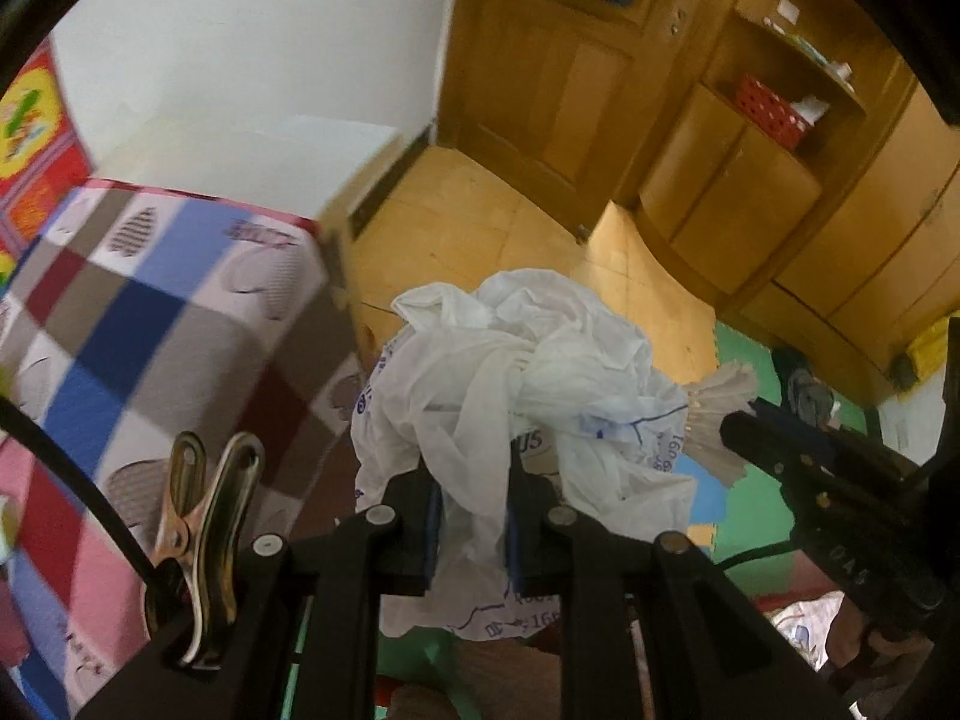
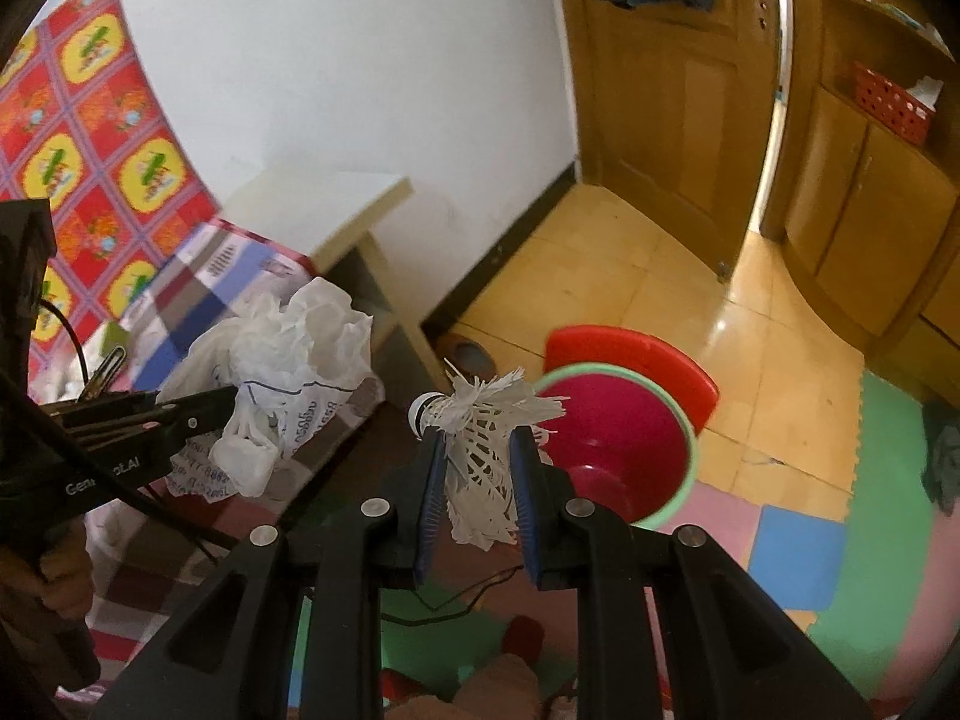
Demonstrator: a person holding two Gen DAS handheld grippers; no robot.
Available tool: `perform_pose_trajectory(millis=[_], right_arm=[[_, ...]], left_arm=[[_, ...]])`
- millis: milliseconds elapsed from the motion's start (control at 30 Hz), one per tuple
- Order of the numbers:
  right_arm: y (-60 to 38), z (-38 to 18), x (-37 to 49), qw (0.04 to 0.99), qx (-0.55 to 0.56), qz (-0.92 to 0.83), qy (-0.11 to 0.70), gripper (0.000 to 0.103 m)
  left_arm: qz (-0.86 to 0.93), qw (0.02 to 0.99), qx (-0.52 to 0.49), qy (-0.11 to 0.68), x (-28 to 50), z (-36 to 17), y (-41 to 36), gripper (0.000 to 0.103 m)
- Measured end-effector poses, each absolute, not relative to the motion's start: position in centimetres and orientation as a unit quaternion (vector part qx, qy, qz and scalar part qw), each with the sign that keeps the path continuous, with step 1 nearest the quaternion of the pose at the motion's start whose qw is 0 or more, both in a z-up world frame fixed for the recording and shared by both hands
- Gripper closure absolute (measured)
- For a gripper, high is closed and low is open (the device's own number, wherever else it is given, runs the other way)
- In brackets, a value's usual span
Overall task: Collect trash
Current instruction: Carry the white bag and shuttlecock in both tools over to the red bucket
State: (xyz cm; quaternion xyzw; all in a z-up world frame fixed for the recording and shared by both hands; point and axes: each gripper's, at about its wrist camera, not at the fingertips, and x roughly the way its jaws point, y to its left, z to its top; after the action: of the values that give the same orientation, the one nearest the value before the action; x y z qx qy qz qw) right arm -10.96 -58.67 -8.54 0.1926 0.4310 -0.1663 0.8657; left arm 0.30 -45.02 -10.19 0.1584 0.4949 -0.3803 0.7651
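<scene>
Blurred checked bedspread (image 1: 150, 324); bin (image 2: 624, 450) partly hidden behind shuttlecock (image 2: 480, 456).

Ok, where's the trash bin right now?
In the right wrist view, the red bin stands on the floor just beyond the right gripper, which holds a shuttlecock.

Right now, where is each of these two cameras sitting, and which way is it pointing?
Left wrist: rides the left tongs, looking along them at the crumpled plastic bag they grip; right tongs show at right.
Right wrist: rides the right tongs, facing the gripped shuttlecock and red bin; left tongs and a hand at left.
Shared: bag, shuttlecock, bed, wooden door.
</scene>
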Motion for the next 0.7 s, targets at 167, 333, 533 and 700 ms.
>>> perform_pose_trajectory(millis=[167, 333, 533, 700], right_arm=[[-61.1, -11.4, -11.2, 0.855, 0.197, -0.18, 0.445, 0.08], [-63.3, -14.5, -11.3, 0.844, 0.201, -0.195, 0.457, 0.08], [-65.4, -18.2, -10.6, 0.835, 0.197, -0.208, 0.47, 0.08], [-66.5, -21.1, -10.0, 0.825, 0.195, -0.215, 0.485, 0.08]], left_arm=[[-0.393, 0.743, 0.177, 0.512, 0.2, -13.0, -48.5, 0.086], [-0.399, 0.723, 0.186, 0.532, 0.0, -16.4, -51.9, 0.086], [-0.404, 0.709, 0.199, 0.542, -0.1, -21.0, -55.2, 0.086], [-0.405, 0.692, 0.213, 0.559, 0.0, -24.9, -57.6, 0.086]])
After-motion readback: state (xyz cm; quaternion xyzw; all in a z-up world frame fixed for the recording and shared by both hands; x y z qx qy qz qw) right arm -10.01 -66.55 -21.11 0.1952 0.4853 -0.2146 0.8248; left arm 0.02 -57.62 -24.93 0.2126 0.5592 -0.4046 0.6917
